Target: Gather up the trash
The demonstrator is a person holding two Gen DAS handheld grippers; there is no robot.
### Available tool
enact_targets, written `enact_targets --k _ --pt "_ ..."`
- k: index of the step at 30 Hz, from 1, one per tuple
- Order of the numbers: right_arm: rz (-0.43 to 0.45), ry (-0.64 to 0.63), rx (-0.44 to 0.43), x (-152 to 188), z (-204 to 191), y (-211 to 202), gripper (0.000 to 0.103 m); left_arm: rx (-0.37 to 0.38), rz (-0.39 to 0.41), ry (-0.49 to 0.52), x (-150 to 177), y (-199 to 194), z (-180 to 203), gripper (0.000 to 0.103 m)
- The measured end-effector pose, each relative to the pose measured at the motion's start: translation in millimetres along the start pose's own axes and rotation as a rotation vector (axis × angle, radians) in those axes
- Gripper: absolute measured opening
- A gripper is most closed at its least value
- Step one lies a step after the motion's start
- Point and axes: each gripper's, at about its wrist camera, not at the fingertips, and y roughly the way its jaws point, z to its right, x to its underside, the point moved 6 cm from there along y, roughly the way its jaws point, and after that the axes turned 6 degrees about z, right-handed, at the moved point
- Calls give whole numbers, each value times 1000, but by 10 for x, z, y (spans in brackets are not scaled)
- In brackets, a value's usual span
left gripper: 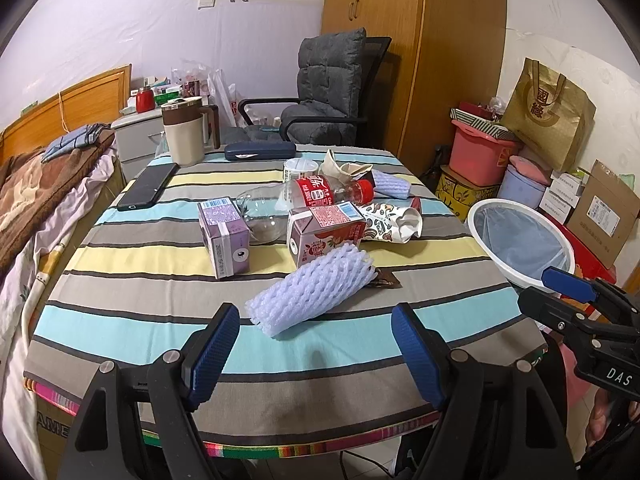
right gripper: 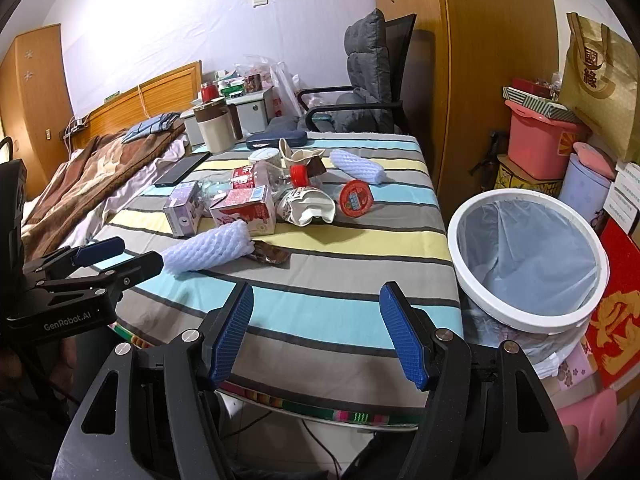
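Left gripper [left gripper: 316, 354]: lower centre of the left wrist view; jaws spread wide, nothing between them; it hangs over the near edge of the striped tablecloth [left gripper: 160, 292]
Right gripper [right gripper: 318, 334]: lower centre of the right wrist view; jaws likewise apart and empty; near the table's right corner
Trash: middle of the frame; white foam fruit net [left gripper: 314, 290] nearest, just ahead of the left gripper; behind it a red drink carton [left gripper: 326, 234], purple carton [left gripper: 224, 236], clear plastic bottle [left gripper: 304, 198], crumpled paper cup [left gripper: 394, 220]; a dark wrapper [left gripper: 386, 280] peeks out from under the net
Bin: white-rimmed waste bin [right gripper: 528, 252] with liner; right of the frame, beside the table, seemingly empty
Non-trash: phone [left gripper: 148, 186], glasses case [left gripper: 260, 151] and jug [left gripper: 184, 132] at upper left of the table
Risk: the foam net is soft, so a shallow pinch may slip; the bottle could roll if nudged; the phone might be grabbed by mistake; a drop short of the rim would land on the floor
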Motion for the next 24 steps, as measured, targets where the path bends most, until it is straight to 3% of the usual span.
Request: enact_targets --k 24 --pt "2 2 -3 -17 10 -5 67 12 13 11 23 -9 -6 78"
